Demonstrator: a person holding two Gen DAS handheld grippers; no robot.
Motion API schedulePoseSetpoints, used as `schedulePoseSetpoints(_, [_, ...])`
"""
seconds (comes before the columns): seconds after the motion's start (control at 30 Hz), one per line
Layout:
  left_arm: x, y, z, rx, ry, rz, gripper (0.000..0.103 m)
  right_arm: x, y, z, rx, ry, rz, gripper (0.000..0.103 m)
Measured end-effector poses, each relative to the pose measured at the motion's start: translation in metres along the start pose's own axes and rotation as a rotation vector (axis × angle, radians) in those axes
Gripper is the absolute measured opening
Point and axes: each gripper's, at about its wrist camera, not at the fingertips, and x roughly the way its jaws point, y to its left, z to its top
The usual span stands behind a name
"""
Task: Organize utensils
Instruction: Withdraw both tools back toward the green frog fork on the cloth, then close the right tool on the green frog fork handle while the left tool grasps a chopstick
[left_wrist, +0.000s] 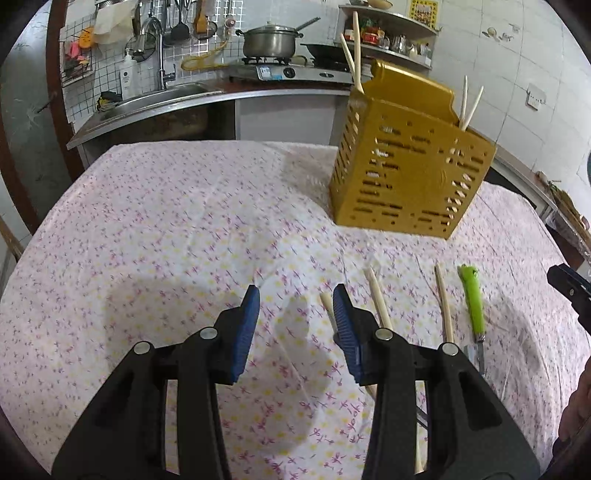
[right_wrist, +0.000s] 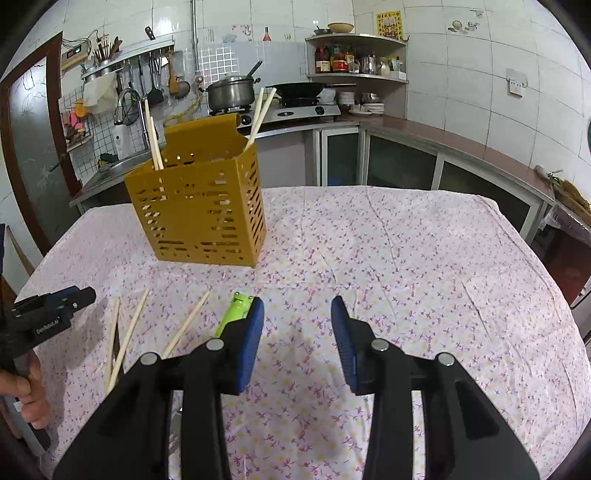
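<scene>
A mustard-yellow slotted utensil holder (left_wrist: 410, 173) (right_wrist: 201, 206) stands on the flowered tablecloth with chopsticks (left_wrist: 354, 51) (right_wrist: 153, 136) sticking up at both its ends. Three loose chopsticks (left_wrist: 443, 302) (right_wrist: 186, 323) and a green-handled utensil (left_wrist: 473, 301) (right_wrist: 236, 308) lie on the cloth in front of it. My left gripper (left_wrist: 295, 317) is open and empty, just left of the loose chopsticks. My right gripper (right_wrist: 297, 325) is open and empty, just right of the green handle. Each gripper shows at the edge of the other's view.
The table (right_wrist: 406, 258) is covered with a white cloth with pink flowers. Behind it run a kitchen counter with a sink (left_wrist: 155, 98), a stove with a pot (right_wrist: 231, 92) and a wok, and corner shelves (right_wrist: 358, 55).
</scene>
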Motion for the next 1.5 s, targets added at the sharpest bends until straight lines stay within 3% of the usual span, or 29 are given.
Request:
schedulePoseSetpoints(0.57, [0.013,-0.014,-0.008,0.020,0.052,-0.020,0.040,0.022,0.025,-0.015,-0.006,0.083,0.052,0.038])
schedulePoseSetpoints(0.77, [0.021,-0.007,-0.005,-0.039,0.096,-0.048,0.040,0.030,0.031,-0.019,0.011,0.109,0.041,0.038])
schedulePoseSetpoints(0.97, [0.034,-0.025,-0.003,0.013,0.136,-0.025,0.040,0.037,0.039,-0.017,-0.004,0.127,0.023,0.038])
schedulePoseSetpoints(1.13, [0.043,-0.029,-0.001,0.028,0.157,0.018,0.023,0.050,0.044,-0.013,0.000,0.155,0.011,0.038])
schedulePoseSetpoints(1.33, [0.044,-0.043,-0.004,0.082,0.129,0.069,0.005,0.078,0.046,-0.007,0.041,0.230,0.019,0.038])
schedulePoseSetpoints(1.5, [0.042,-0.041,-0.003,0.075,0.123,0.036,0.004,0.100,0.058,-0.004,0.023,0.286,-0.009,0.037])
